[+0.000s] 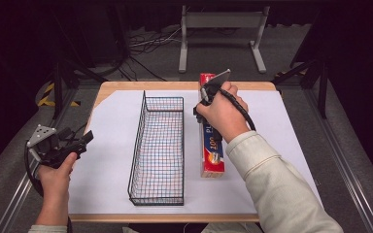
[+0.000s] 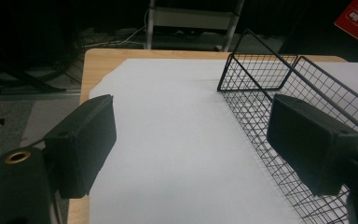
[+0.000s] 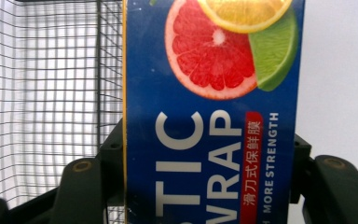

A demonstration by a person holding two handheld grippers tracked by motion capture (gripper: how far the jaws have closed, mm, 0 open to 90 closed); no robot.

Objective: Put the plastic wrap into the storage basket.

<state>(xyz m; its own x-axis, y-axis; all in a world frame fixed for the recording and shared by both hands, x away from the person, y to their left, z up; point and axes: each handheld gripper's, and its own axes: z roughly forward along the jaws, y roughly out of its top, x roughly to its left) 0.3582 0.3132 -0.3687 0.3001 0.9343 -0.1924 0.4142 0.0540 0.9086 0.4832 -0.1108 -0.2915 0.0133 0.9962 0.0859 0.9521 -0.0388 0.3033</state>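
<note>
Beside wire basket (image 1: pixel 158 150), clamping right gripper (image 1: pixel 205 99) across plastic wrap box (image 1: pixel 212 158), probably for lifting in; left gripper (image 1: pixel 70 144) idling, jaws apart.

Plastic wrap box (image 3: pixel 212 116): printed cardboard, glossy, smooth, blue face with fruit print. Basket (image 1: pixel 158 150): thin black metal wire, open mesh, slight sheen. Surface (image 1: pixel 175 86): light wood at the edges, covered by a matt white paper sheet (image 1: pixel 111 145). Left gripper (image 2: pixel 191 144) pads: matt black, rubbery, faintly grainy. Sleeve (image 1: pixel 277 189): pale cloth, soft weave.
</note>
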